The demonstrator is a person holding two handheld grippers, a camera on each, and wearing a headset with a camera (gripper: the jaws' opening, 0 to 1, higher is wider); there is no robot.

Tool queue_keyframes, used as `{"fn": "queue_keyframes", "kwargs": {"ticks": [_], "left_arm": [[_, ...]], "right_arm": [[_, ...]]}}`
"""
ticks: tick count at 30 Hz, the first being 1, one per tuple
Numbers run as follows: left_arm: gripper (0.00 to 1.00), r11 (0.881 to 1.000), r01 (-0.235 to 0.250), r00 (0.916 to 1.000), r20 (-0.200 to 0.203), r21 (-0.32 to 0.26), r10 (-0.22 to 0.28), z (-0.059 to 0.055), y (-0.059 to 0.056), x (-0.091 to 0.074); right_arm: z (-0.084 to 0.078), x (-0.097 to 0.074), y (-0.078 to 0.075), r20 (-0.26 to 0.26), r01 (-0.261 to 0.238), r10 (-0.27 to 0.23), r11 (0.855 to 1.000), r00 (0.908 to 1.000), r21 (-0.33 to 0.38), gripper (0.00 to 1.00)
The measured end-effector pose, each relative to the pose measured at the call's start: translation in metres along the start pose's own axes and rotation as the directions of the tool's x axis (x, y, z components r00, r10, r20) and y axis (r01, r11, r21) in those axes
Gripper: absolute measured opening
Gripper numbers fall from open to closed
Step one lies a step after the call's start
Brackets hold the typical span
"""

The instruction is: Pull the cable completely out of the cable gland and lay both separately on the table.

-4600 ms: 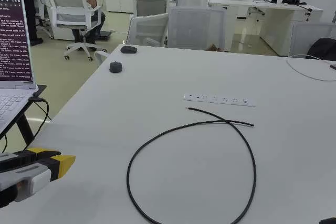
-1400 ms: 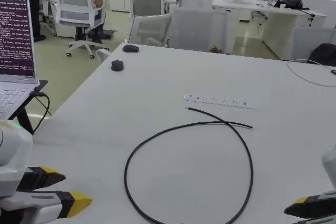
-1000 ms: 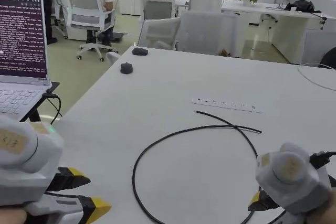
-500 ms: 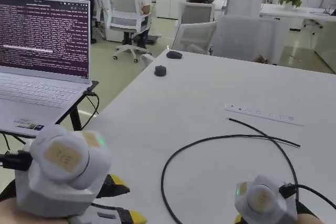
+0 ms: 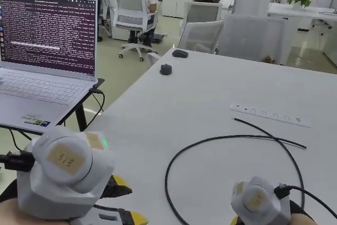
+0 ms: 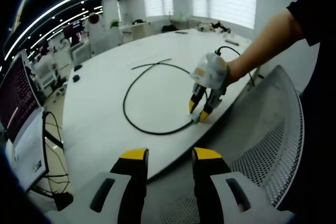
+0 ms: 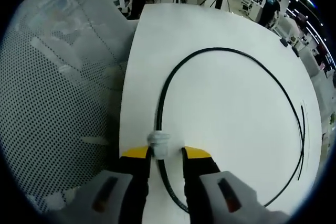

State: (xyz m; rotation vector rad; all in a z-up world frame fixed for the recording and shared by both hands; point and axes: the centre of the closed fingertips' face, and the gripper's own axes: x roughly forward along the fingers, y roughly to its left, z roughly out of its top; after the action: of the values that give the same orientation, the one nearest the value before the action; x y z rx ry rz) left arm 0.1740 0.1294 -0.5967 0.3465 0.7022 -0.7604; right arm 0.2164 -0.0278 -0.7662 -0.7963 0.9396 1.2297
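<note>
Right gripper (image 7: 167, 153) is straddling the cable (image 7: 226, 49) at the cable gland (image 7: 159, 142).
Its jaws are standing spread, pinching nothing, with the white gland sitting just between their yellow tips. The black cable is running through the gland and looping away from it across the table (image 7: 220, 119). The left gripper (image 6: 170, 155), jaws also spread and empty, is hanging off the table edge, well apart from the gland.

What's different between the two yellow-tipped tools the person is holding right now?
The left hand-held gripper has nothing between its jaws; the right hand-held gripper straddles the black cable and its white gland. The left one hangs off the table's edge, by a mesh chair; the right one's tips are down at the tabletop. Both have yellow-tipped jaws, standing open.
</note>
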Motion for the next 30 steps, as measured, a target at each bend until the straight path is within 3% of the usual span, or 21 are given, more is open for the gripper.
{"fn": "queue_keyframes", "kwargs": {"ticks": [4, 7, 9, 13, 18, 20, 21, 23, 24, 27, 29, 30], "left_arm": [[0.34, 1.0, 0.004, 1.0, -0.002, 0.019, -0.004, 0.005, -0.003, 0.006], [0.35, 0.998, -0.007, 0.9998, -0.021, 0.07, 0.008, 0.011, 0.0, 0.011], [0.36, 0.992, -0.004, 0.9999, -0.015, 0.127, 0.006, 0.018, -0.001, 0.015], [0.37, 0.98, 0.051, 0.9985, 0.006, 0.192, -0.054, 0.035, -0.011, 0.026], [0.37, 0.922, 0.104, 0.9942, -0.014, 0.372, -0.106, 0.053, -0.027, 0.041], [0.37, 0.885, 0.148, 0.9884, -0.035, 0.442, -0.148, 0.056, -0.04, 0.049], [0.37, 0.855, 0.168, 0.9846, -0.04, 0.491, -0.17, 0.059, -0.047, 0.053], [0.33, 0.815, 0.194, 0.9772, -0.036, 0.546, -0.209, 0.065, -0.059, 0.057], [0.29, 0.803, 0.211, 0.972, -0.034, 0.557, -0.232, 0.067, -0.065, 0.059], [0.24, 0.792, 0.266, 0.9522, -0.021, 0.549, -0.305, 0.076, -0.082, 0.065], [0.28, 0.789, 0.267, 0.9528, -0.03, 0.553, -0.302, 0.077, -0.084, 0.07], [0.31, 0.779, 0.267, 0.9529, -0.036, 0.567, -0.301, 0.077, -0.087, 0.073]], "right_arm": [[0.001, 0.0, 0.004, -0.02, -0.013, 0.012, 0.999, 0.9997, -0.047, 0.12], [-0.001, -0.003, 0.003, -0.034, -0.03, 0.03, 1.0, 0.999, 0.006, 0.12], [0.004, -0.012, 0.005, -0.007, -0.043, 0.043, 0.999, 0.999, 0.013, 0.12], [0.017, -0.036, 0.011, 0.067, -0.082, 0.08, 0.996, 0.9945, 0.027, 0.12], [0.027, -0.07, 0.019, 0.103, -0.087, 0.086, 0.996, 0.9909, 0.008, 0.12], [0.031, -0.082, 0.022, 0.114, -0.082, 0.081, 0.997, 0.9902, 0.004, 0.12], [0.032, -0.088, 0.023, 0.122, -0.077, 0.076, 0.997, 0.9896, 0.001, 0.12], [0.039, -0.099, 0.025, 0.159, -0.067, 0.064, 0.998, 0.9851, 0.017, 0.12], [0.041, -0.102, 0.028, 0.17, -0.076, 0.07, 0.997, 0.9829, 0.029, 0.12], [0.047, -0.115, 0.034, 0.177, -0.066, 0.06, 0.997, 0.9824, 0.028, 0.12], [0.051, -0.122, 0.036, 0.18, -0.049, 0.043, 0.998, 0.9827, 0.033, 0.12], [0.052, -0.125, 0.037, 0.183, -0.046, 0.039, 0.998, 0.9824, 0.034, 0.12]]}}
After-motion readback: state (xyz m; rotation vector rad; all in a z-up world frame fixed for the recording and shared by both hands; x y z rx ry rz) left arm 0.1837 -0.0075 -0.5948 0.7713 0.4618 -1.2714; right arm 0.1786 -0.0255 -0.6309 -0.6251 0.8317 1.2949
